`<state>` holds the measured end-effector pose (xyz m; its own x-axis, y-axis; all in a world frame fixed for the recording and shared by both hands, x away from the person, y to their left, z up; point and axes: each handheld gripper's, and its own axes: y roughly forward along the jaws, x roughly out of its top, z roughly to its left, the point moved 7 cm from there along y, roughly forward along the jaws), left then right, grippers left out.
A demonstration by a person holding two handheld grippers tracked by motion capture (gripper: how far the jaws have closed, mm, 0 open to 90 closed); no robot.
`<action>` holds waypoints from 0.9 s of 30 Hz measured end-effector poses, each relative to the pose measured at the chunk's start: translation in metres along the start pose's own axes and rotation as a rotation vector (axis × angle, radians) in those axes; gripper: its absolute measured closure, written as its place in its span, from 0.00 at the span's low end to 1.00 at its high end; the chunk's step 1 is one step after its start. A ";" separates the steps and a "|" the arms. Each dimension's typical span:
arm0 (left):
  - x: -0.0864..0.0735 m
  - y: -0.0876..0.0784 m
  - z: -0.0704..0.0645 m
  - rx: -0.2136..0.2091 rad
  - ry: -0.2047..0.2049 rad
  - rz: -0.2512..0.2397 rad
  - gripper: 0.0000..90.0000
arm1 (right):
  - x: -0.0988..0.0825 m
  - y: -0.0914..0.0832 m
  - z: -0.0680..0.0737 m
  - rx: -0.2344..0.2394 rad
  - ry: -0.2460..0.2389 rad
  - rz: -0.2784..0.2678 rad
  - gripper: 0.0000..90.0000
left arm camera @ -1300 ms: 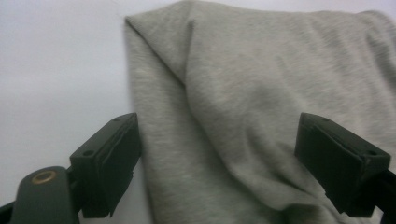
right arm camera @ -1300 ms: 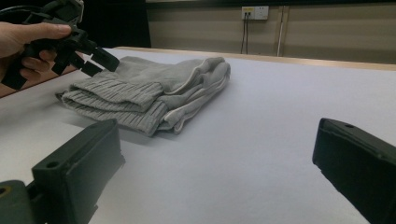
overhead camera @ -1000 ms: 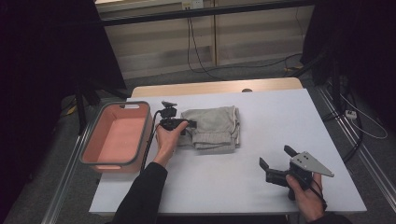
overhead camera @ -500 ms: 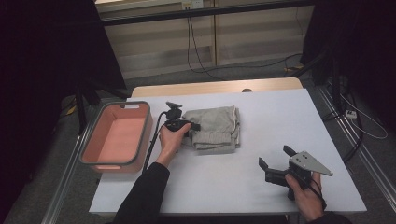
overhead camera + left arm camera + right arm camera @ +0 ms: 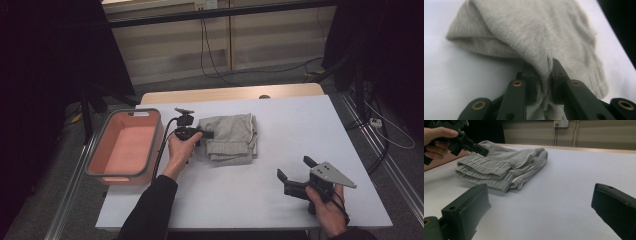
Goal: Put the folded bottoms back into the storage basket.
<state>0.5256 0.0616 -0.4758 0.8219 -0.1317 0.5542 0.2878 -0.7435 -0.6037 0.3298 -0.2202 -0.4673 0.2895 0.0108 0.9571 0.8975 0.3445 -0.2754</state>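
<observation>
A folded grey knit garment lies on the white table, left of its middle. My left gripper reaches it from the left, and its jaws have just been closing. In the left gripper view, a fold of the garment is pinched between the left gripper's pads. The right gripper view shows the garment ahead, with the left gripper on its left edge. My right gripper rests near the table's front right, open with nothing between its fingers.
A pink tub with a grey rim stands at the table's left edge, close beside the left hand. A black cable trails from the left gripper along the tub. Cables and a stand lie on the floor beyond the table.
The left gripper's jaws have closed onto the garment's left edge, and the hand has shifted slightly toward it. The right gripper has stayed put.
</observation>
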 end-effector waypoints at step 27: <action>0.010 -0.050 -0.033 -0.044 0.163 -0.135 0.88 | 0.000 0.000 -0.001 0.000 0.005 0.000 0.02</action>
<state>0.5032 0.0754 -0.4209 0.6858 -0.1309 0.7159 0.3654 -0.7888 -0.4942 0.3302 -0.2210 -0.4677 0.2913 0.0059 0.9566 0.8976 0.3442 -0.2754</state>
